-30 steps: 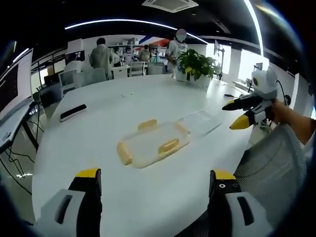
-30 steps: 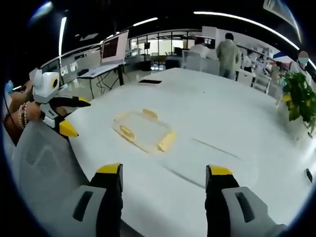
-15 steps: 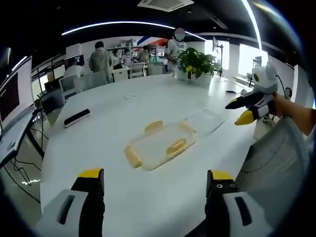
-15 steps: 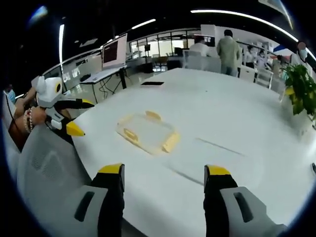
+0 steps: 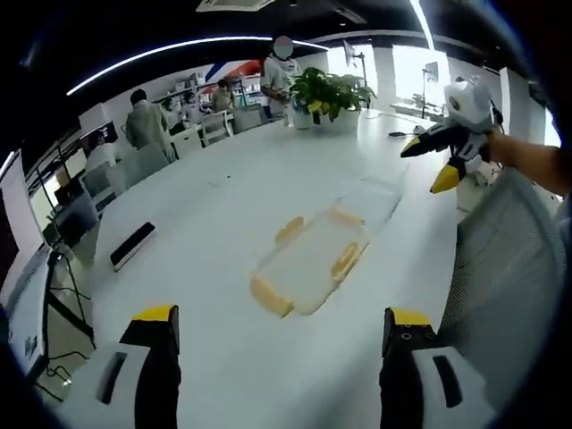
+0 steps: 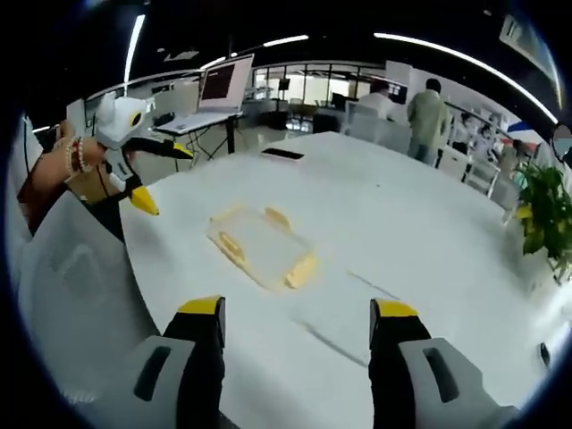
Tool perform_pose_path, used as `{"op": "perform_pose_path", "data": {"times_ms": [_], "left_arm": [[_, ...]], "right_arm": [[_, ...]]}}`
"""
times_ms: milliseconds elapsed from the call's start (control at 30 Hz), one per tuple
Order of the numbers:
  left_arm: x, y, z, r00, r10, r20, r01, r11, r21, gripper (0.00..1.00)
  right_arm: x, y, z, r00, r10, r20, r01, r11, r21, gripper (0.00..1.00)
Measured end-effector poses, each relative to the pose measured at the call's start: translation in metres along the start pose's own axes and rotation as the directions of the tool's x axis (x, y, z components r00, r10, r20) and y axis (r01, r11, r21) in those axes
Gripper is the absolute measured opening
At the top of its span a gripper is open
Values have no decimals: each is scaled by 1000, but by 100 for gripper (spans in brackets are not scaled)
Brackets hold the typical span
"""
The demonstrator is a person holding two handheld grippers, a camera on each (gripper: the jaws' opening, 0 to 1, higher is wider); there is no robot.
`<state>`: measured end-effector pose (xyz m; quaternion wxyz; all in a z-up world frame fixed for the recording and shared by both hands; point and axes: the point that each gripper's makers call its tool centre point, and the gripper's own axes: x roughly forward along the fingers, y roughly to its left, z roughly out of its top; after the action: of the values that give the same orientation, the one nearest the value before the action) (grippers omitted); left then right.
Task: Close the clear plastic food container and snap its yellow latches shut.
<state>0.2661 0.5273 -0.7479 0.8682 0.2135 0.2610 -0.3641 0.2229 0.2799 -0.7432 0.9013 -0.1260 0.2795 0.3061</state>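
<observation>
Container [image 5: 311, 259] base, clear with yellow latches [image 5: 270, 296] on its sides, is lying flat on the white table [image 5: 206, 206], a little in from the near edge, and its clear lid [image 5: 373, 200] is lying flat just beyond it on the right. In the right gripper view we are seeing the same container [image 6: 260, 246] midway across the table [image 6: 402, 232], with bare surface all around it.

We are holding the left gripper [image 5: 279, 332] above the near table edge, its jaws standing wide apart and gripping nothing, well short of the container. We are holding the right gripper [image 6: 295, 320] the same way, jaws spread and empty. In the left gripper view the right gripper [image 5: 433, 161] is hanging in the air at the far right, over a mesh chair back [image 5: 500, 268]; its yellow tips are parted.

A dark phone [image 5: 132, 246] is lying on the left of the table, well apart from the container, and a potted plant [image 5: 326, 94] is standing at the far end. People are standing beyond the table.
</observation>
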Motion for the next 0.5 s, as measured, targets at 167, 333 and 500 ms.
{"op": "perform_pose_path", "data": {"times_ms": [167, 333, 500], "left_arm": [[17, 10, 6, 997, -58, -49, 65, 989, 133, 93], [34, 16, 3, 991, -75, -108, 95, 977, 190, 91], [46, 4, -10, 975, -152, -162, 188, 954, 235, 86]], "right_arm": [[14, -1, 9, 996, 47, -81, -56, 991, -122, 66], [30, -5, 23, 989, 87, -116, -107, 977, -186, 64], [48, -4, 23, 975, 146, -168, -184, 954, -237, 60]]}}
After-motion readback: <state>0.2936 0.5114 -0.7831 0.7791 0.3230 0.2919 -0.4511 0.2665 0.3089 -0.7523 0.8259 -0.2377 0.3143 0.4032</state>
